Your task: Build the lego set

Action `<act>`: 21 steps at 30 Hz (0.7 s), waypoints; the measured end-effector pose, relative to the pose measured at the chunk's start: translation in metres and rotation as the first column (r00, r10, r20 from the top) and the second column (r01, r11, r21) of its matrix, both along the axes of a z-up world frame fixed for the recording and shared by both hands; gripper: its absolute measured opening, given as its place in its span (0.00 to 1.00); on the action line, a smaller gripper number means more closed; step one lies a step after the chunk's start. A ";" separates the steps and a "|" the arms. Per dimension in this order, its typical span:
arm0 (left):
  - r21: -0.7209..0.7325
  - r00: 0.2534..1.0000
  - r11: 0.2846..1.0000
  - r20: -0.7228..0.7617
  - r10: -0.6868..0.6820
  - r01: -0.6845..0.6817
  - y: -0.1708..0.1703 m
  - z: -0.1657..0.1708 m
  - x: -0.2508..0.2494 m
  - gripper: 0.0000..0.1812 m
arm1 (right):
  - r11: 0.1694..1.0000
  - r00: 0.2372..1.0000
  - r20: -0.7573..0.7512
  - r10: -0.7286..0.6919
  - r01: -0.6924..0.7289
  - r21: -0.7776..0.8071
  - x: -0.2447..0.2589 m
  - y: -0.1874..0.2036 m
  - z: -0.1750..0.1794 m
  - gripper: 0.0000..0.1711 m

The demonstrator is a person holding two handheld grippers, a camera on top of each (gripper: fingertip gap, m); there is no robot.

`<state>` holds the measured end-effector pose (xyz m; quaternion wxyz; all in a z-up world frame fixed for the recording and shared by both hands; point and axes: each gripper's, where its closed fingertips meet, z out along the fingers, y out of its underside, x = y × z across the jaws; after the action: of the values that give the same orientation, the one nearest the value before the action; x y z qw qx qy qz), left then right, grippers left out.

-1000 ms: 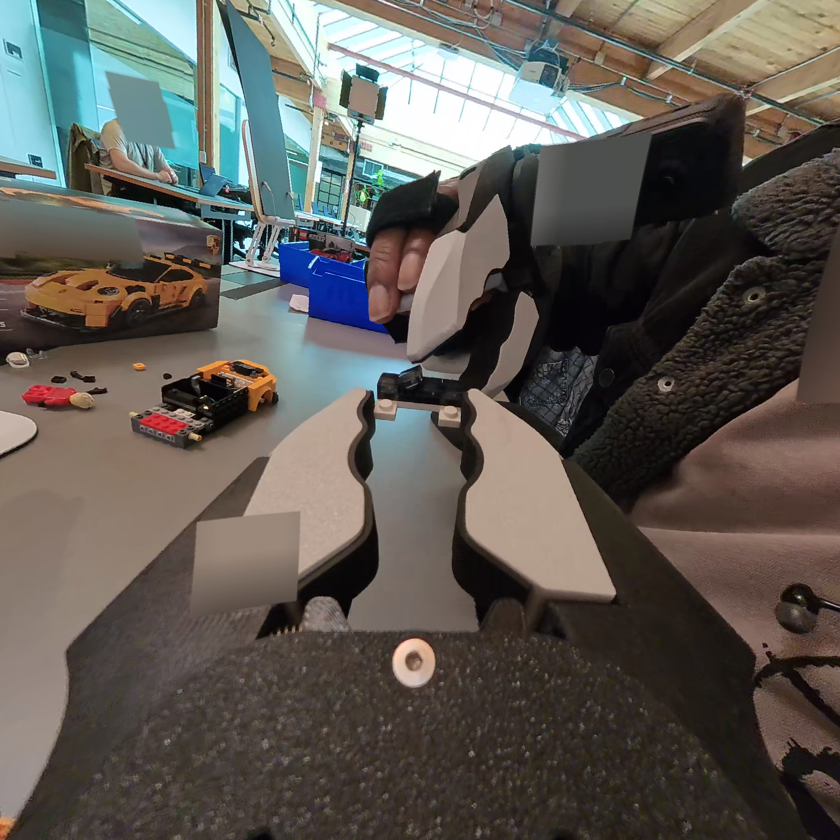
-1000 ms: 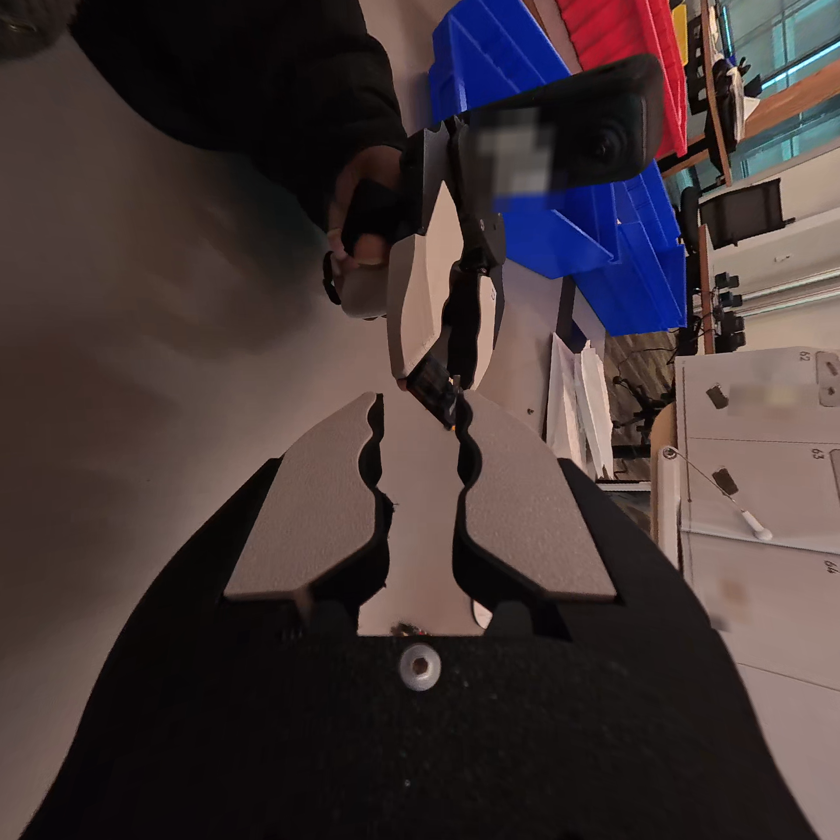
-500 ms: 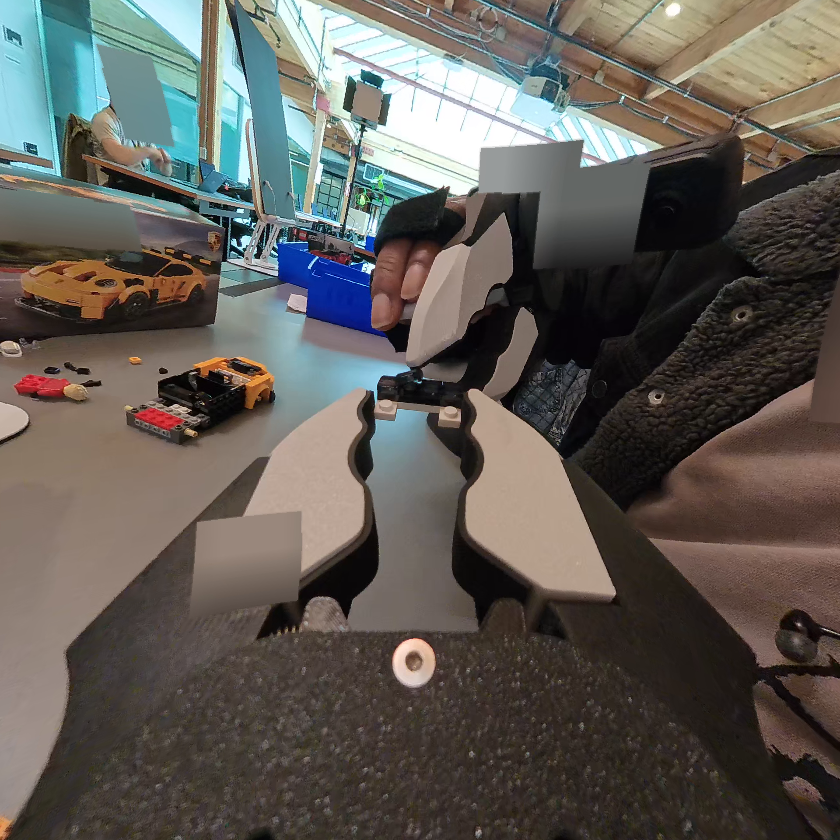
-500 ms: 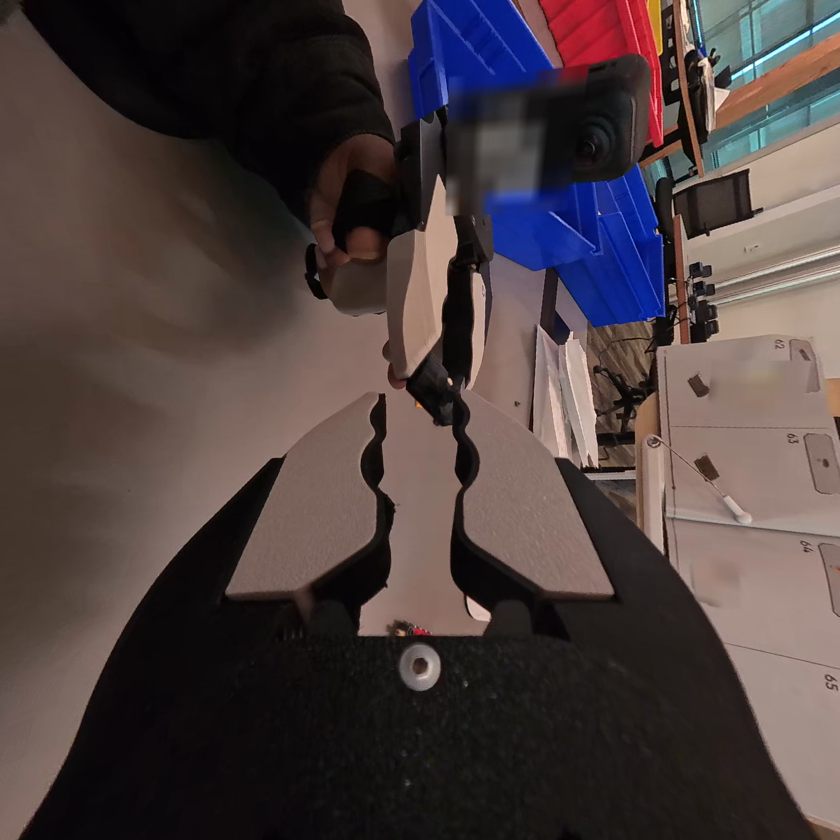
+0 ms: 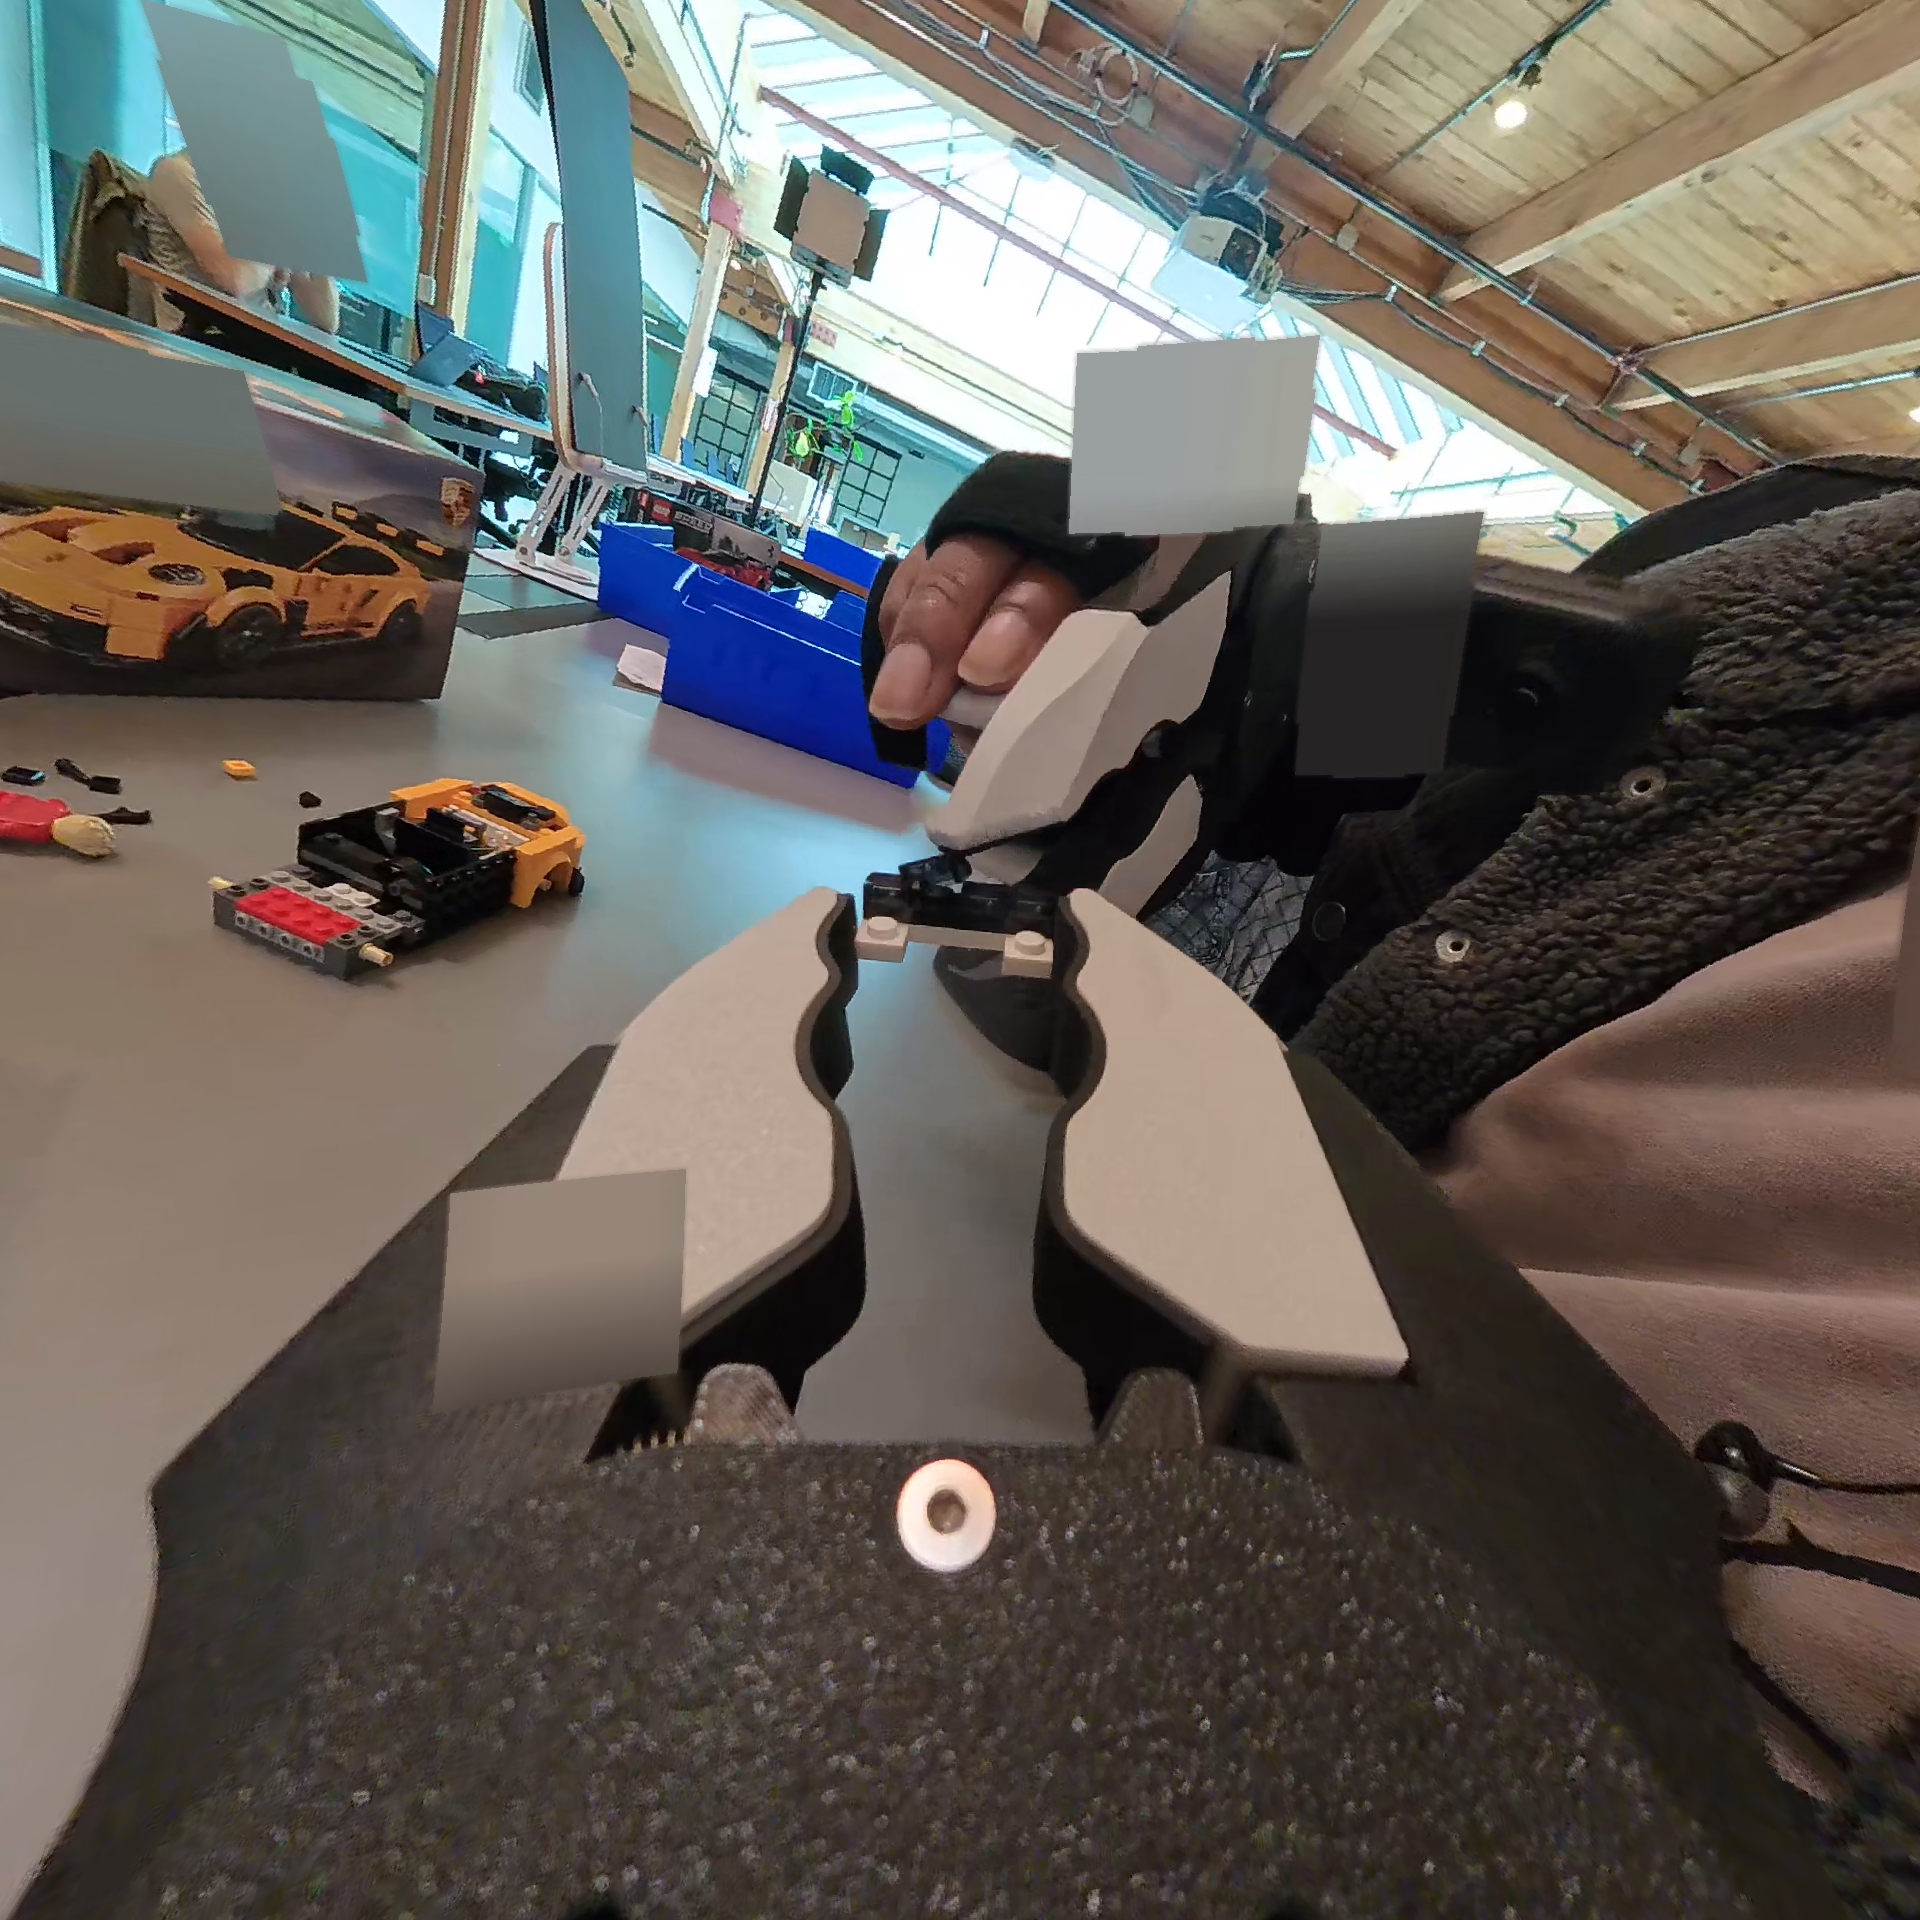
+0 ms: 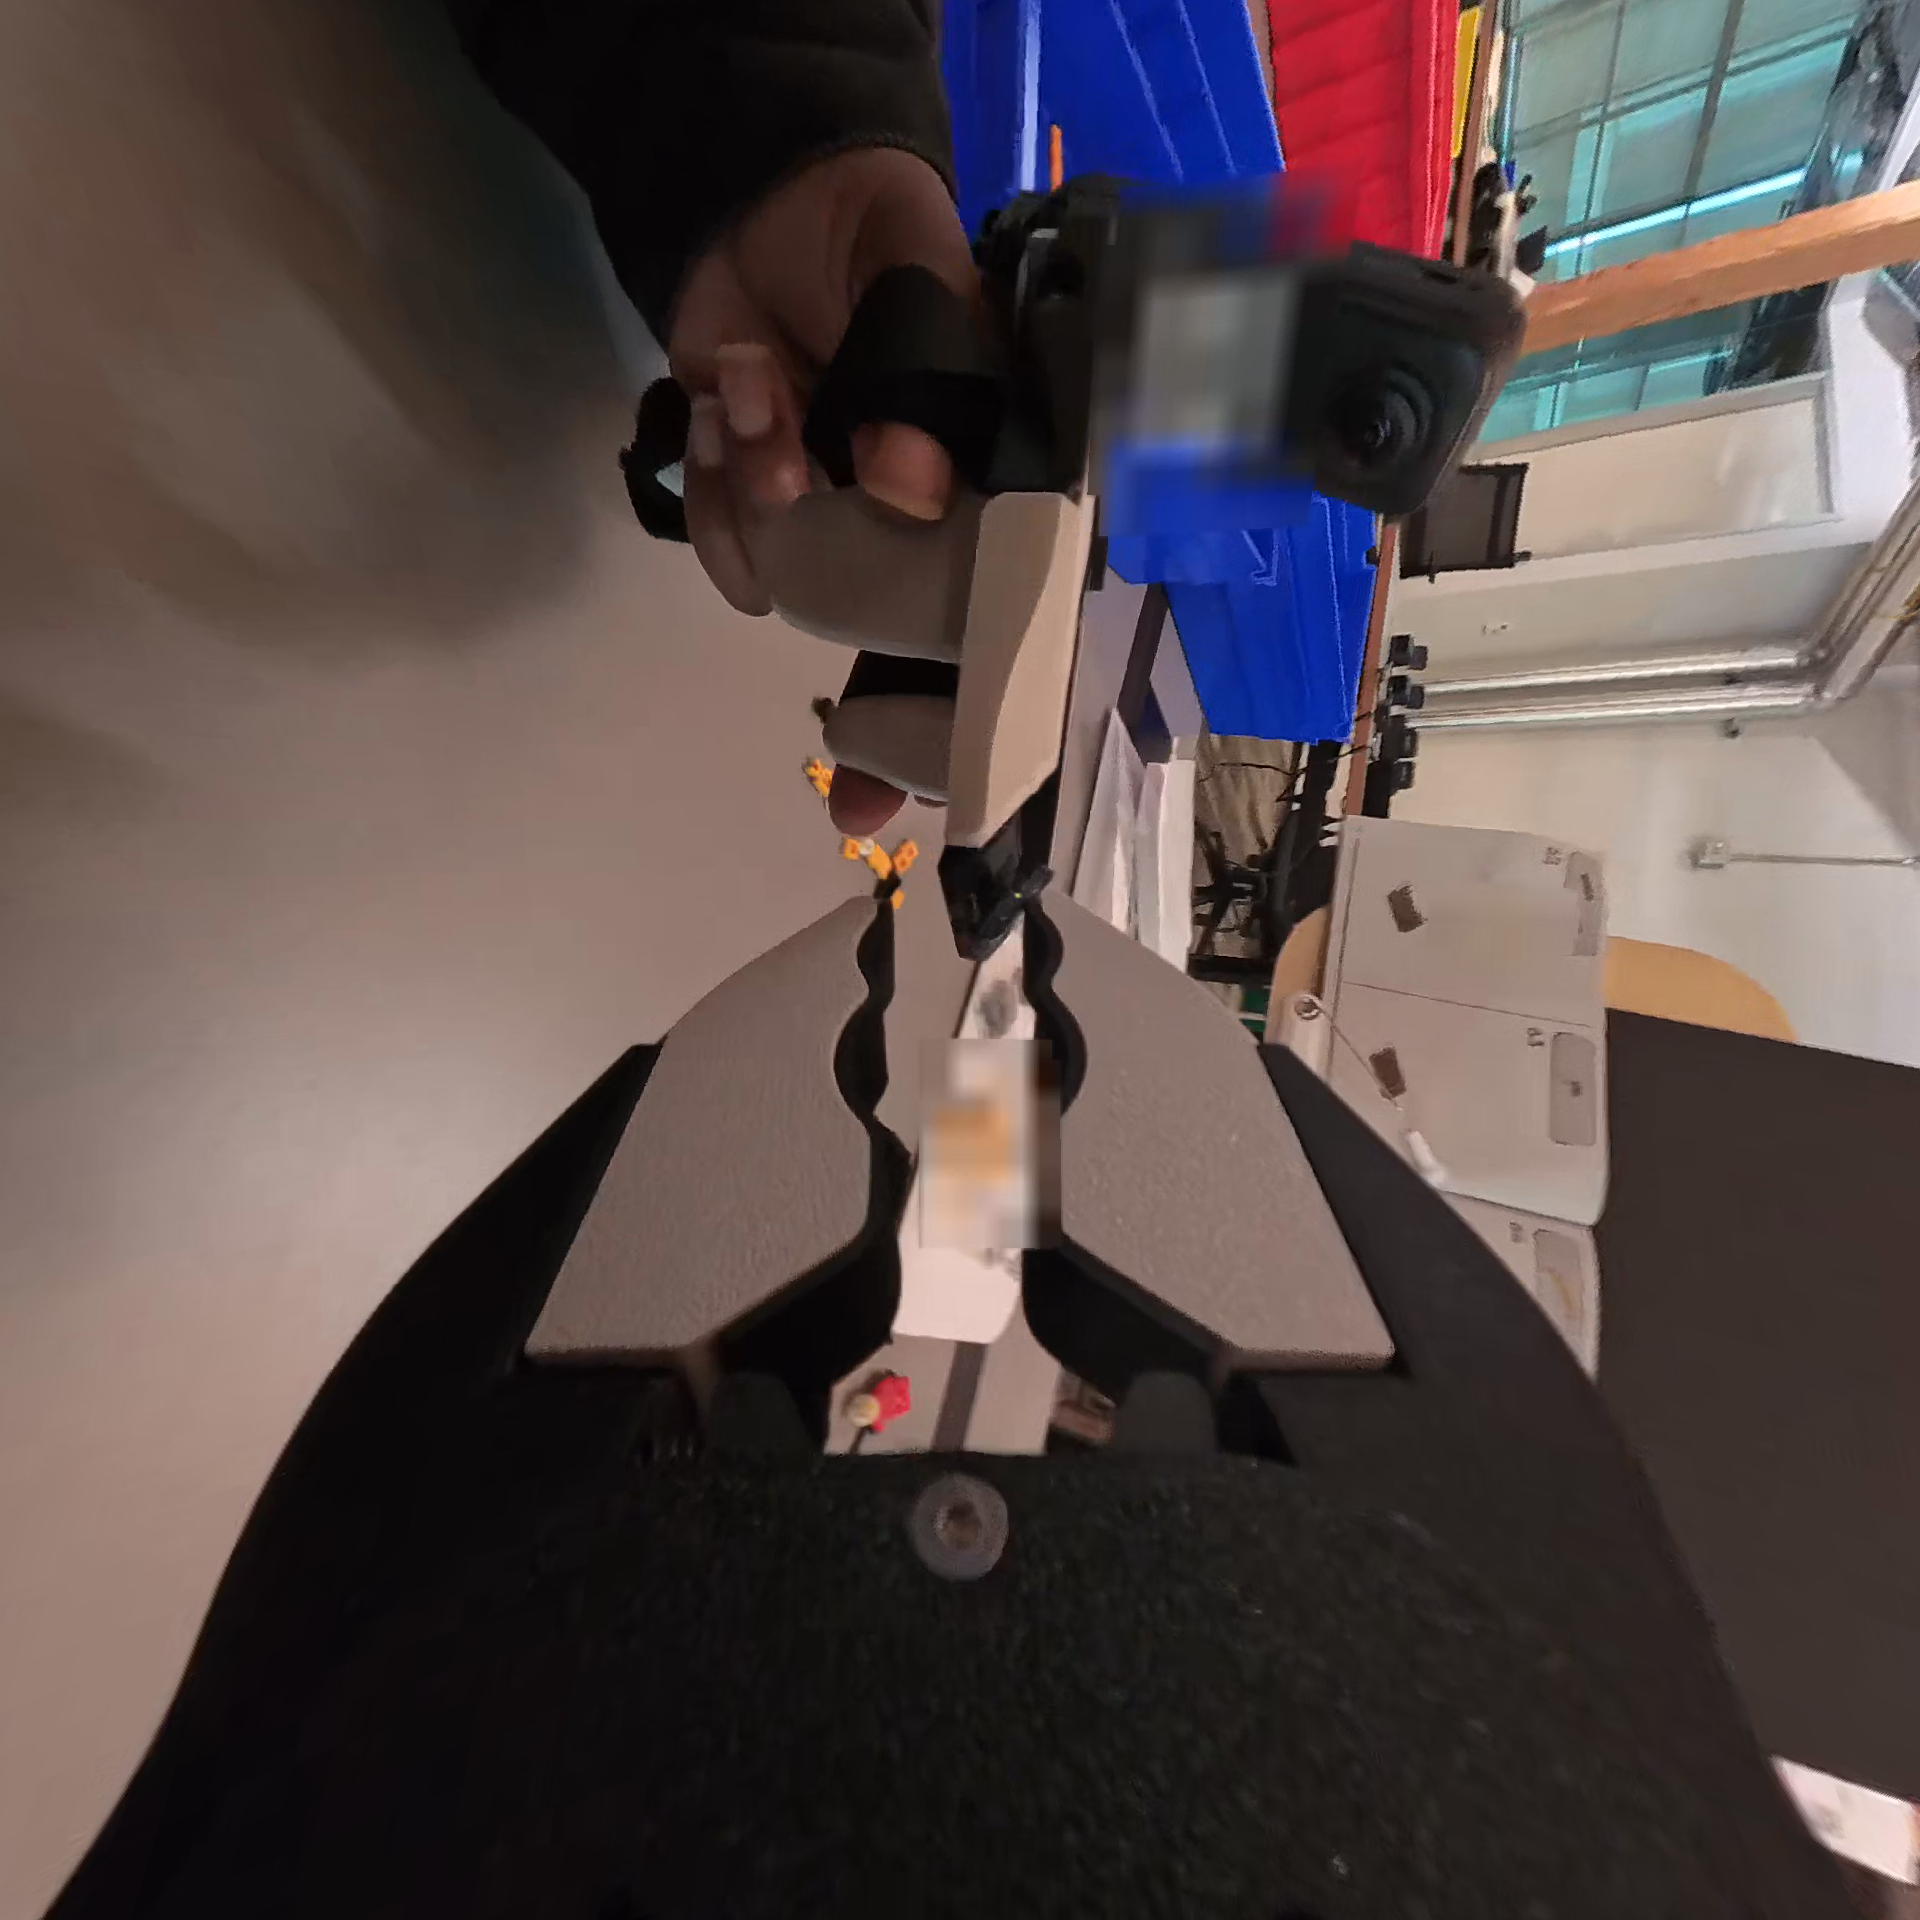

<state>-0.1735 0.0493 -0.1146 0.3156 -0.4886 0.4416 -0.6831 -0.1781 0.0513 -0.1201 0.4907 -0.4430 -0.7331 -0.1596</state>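
Note:
My left gripper (image 5: 956,940) is shut on a small black and light grey lego sub-assembly (image 5: 961,914), gripping its two ends above the grey table (image 5: 312,1091). My right gripper (image 5: 987,862), held by a hand, comes in from above, its tip touching the black top of the sub-assembly. In the right wrist view my right gripper (image 6: 956,920) has its jaws a little apart. The black sub-assembly (image 6: 982,904) lies against its right finger, clear of the left one. The left gripper (image 6: 987,836) shows edge-on beyond. A part-built orange, black and red car (image 5: 405,883) sits at left.
The set's box (image 5: 229,592) stands at far left, with blue bins (image 5: 769,665) behind. Small loose pieces (image 5: 83,800) and a red piece (image 5: 31,816) lie near the car. Orange bits (image 6: 878,857) lie on the table. A person's fleece jacket (image 5: 1662,831) fills the right side.
My right gripper's jaws have narrowed a little and its view has swung, so the left gripper looks closer. The left gripper keeps its hold on the sub-assembly.

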 end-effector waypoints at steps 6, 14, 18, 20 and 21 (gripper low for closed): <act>-0.014 1.000 1.000 0.004 -0.005 0.005 0.000 0.000 0.000 0.19 | 1.000 1.000 0.003 0.000 0.000 -0.011 0.001 0.000 0.000 0.14; -0.027 0.999 0.999 0.048 -0.020 0.021 -0.001 0.006 -0.003 0.19 | 0.998 0.998 -0.070 -0.004 0.000 -0.056 -0.001 -0.001 0.010 0.14; -0.053 0.998 0.998 0.060 -0.030 0.034 -0.002 0.007 -0.002 0.19 | 0.995 0.995 -0.103 -0.008 -0.002 -0.098 -0.002 -0.002 0.010 0.14; -0.050 0.998 0.998 0.060 -0.023 0.026 0.000 0.006 -0.003 0.19 | 0.990 0.988 -0.153 -0.027 0.005 -0.141 0.001 -0.001 0.014 0.14; -0.050 0.998 0.999 0.063 -0.017 0.021 0.001 0.007 -0.003 0.19 | 0.983 0.981 -0.190 -0.049 0.013 -0.184 0.004 0.000 0.016 0.14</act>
<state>-0.1769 0.0504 -0.1076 0.3102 -0.4706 0.4187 -0.7121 -0.1746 0.0512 -0.1037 0.5146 -0.5109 -0.6864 -0.0557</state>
